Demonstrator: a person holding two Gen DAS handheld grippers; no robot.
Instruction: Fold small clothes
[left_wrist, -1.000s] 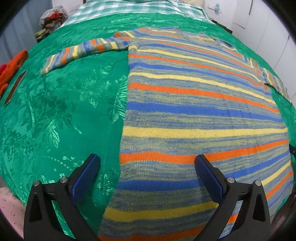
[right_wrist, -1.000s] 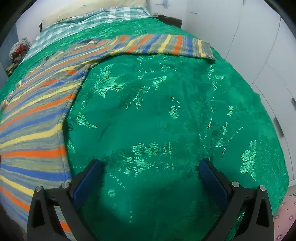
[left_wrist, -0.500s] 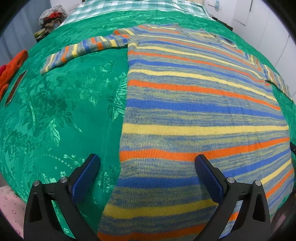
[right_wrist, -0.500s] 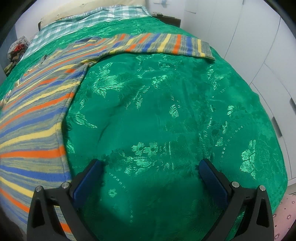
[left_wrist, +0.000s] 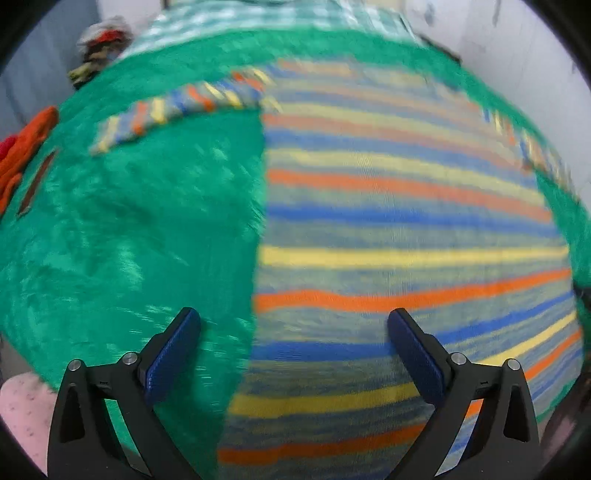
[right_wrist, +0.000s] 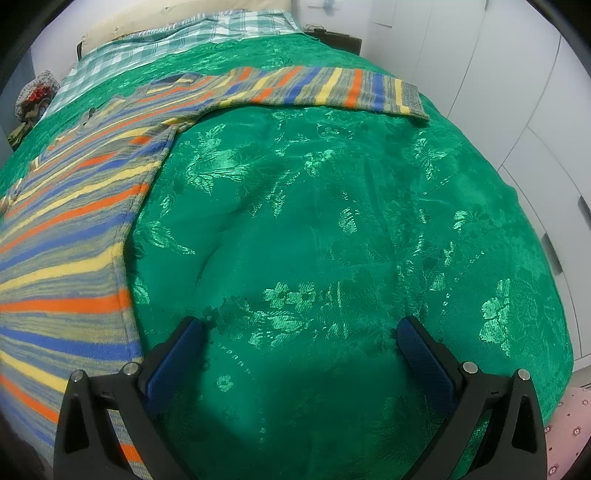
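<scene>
1. Sleeve first: the left sleeve (left_wrist: 177, 107) lies stretched out across the green bedspread (left_wrist: 129, 229), far from the left gripper (left_wrist: 293, 325), whose fingers are spread wide with nothing between them
2. Striped sweater (left_wrist: 406, 229) lies flat, unfolded; left gripper hovers over its left side edge, view blurred
3. Right gripper (right_wrist: 301, 332) is spread wide too, over bare cover beside the hem; right sleeve (right_wrist: 332, 88) lies well ahead
4. Best play: pinch each cuff, fold inward, keep the body flat
</scene>
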